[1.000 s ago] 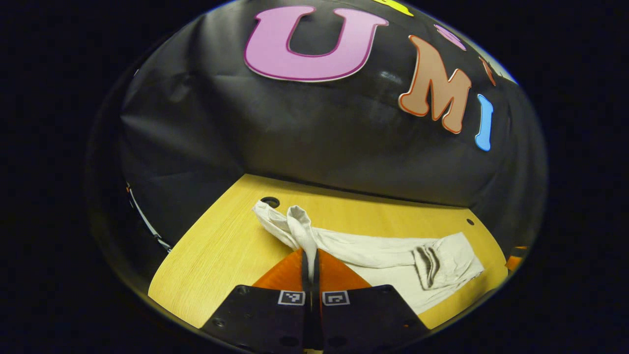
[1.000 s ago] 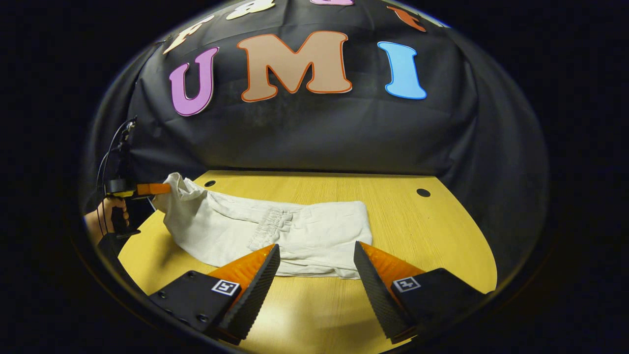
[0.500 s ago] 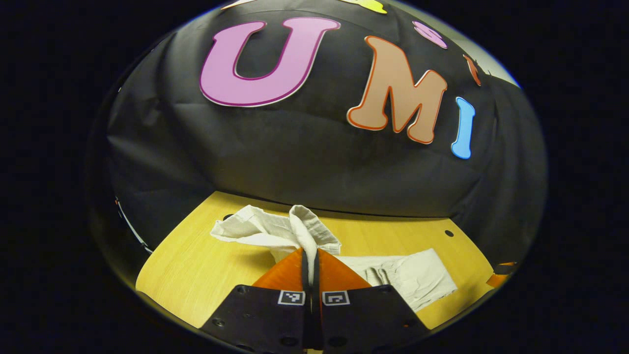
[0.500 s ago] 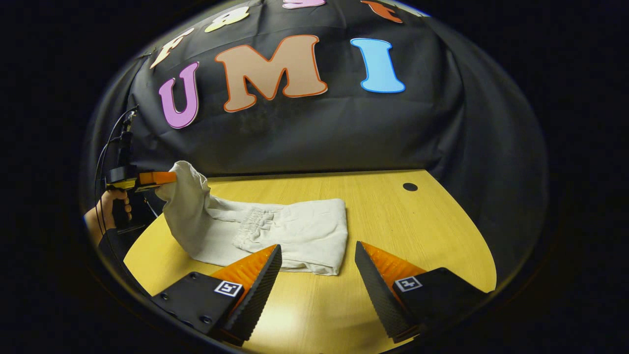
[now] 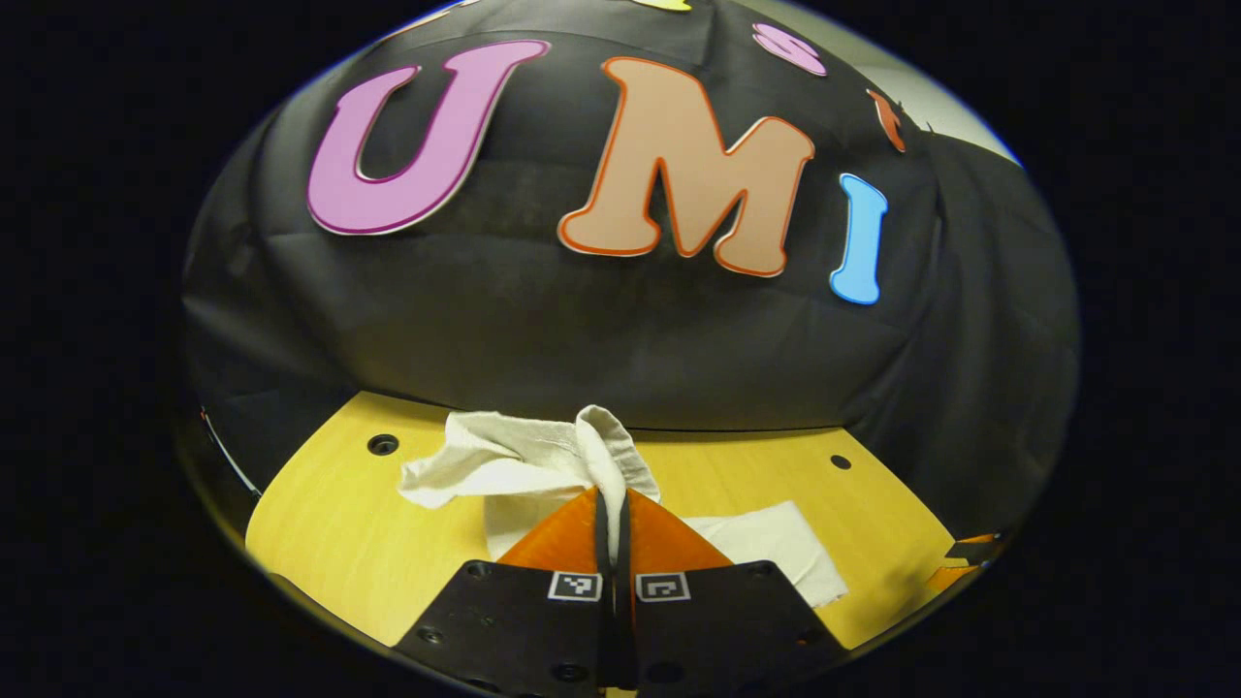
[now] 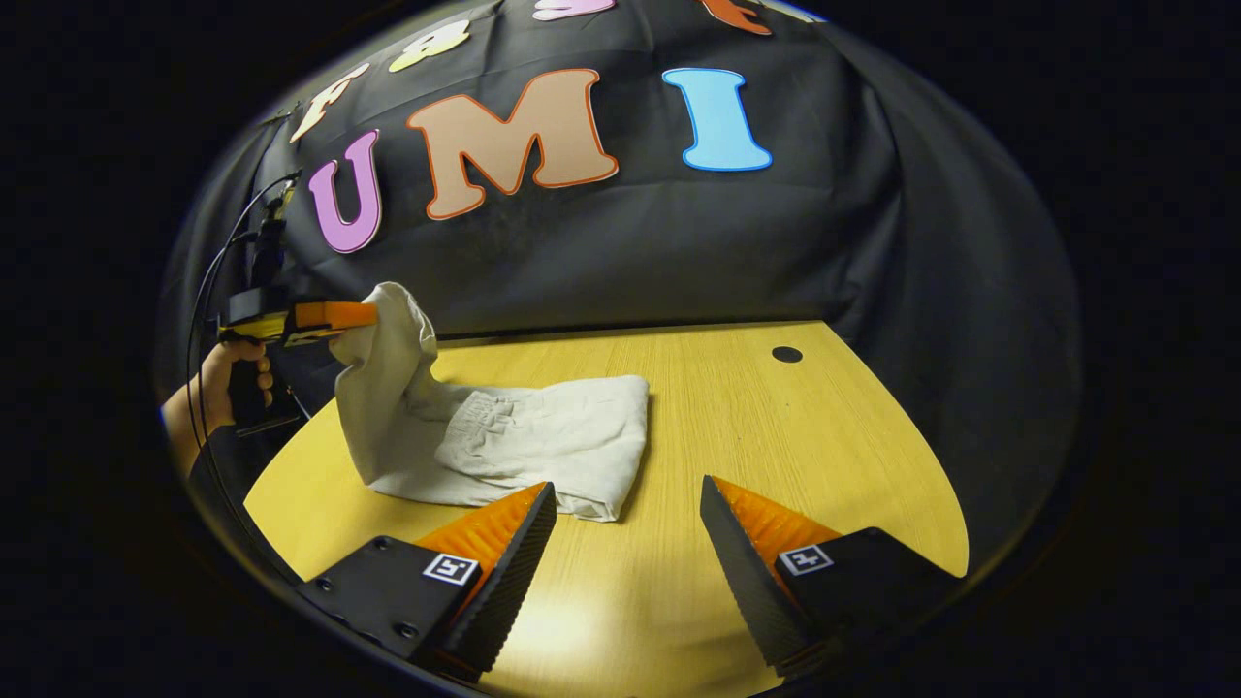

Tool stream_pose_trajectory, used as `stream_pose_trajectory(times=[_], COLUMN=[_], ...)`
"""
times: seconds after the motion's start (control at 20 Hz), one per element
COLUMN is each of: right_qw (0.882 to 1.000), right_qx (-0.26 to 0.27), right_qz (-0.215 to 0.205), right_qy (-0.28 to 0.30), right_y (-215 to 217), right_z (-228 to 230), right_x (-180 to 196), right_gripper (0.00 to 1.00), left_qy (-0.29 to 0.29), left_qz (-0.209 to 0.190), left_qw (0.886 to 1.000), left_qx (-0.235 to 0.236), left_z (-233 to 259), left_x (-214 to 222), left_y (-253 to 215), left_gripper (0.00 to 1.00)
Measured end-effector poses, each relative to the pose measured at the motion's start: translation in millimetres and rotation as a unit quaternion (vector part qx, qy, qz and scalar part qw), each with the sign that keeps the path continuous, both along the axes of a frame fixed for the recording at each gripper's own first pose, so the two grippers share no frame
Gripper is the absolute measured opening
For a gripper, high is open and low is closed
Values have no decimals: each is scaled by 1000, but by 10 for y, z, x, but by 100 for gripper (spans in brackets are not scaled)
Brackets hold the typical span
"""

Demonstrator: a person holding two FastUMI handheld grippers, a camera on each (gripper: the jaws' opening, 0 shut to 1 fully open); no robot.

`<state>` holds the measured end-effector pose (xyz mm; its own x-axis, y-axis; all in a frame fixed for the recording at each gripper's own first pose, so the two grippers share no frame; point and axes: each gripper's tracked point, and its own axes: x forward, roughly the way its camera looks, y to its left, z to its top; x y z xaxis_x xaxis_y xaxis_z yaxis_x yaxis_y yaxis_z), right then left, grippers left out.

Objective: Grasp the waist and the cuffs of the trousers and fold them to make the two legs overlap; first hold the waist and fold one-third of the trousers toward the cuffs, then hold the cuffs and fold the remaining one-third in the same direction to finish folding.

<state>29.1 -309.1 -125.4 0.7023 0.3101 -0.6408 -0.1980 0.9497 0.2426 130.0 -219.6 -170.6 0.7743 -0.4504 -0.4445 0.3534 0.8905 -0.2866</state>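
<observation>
the off-white cotton trousers [image 6: 504, 441] lie partly folded on the yellow wood-grain table [image 6: 776, 456], the folded bulk resting flat towards the table's left side in the right gripper view. one end of the cloth is lifted off the table and hangs from the left gripper [image 5: 613, 514], whose jaws are pressed together on a bunched fold of the fabric; in the right gripper view a hand [image 6: 228, 373] holds that gripper above the table's left edge. the right gripper [image 6: 625, 528] hovers over bare table just in front of the trousers, its jaws spread wide and holding nothing.
</observation>
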Motion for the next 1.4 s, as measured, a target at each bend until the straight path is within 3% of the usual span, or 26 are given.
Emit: stream_pose_trajectory(times=[0.5, 0.9, 1.2, 1.3, 1.35, 1.4], right_qw=[1000, 1000, 1000, 1000, 1000, 1000], right_qx=[-7, -11, -10, -7, -5, -3], right_qz=[-6, -11, -11, -10, -9, -9], right_qy=[4, 8, 9, 6, 4, 1], right_y=[-482, -745, -845, -860, -848, -836], right_z=[-74, -130, -163, -140, -133, -117], right_x=[-53, -94, -116, -99, -92, -86], right_gripper=[97, 97, 97, 97, 97, 97], left_qy=[-7, 19, 53, 54, 51, 42], left_qz=[-80, -137, -160, -162, -164, -161], left_qw=[997, 990, 985, 985, 985, 986], left_qx=[5, 8, 28, 15, 4, -2], left_z=[46, -277, -729, -705, -678, -610], left_x=[-185, -448, -761, -814, -853, -881], left_y=[-1188, -1946, -2247, -2295, -2338, -2336], left_gripper=[0, 0, 0, 0, 2, 12])
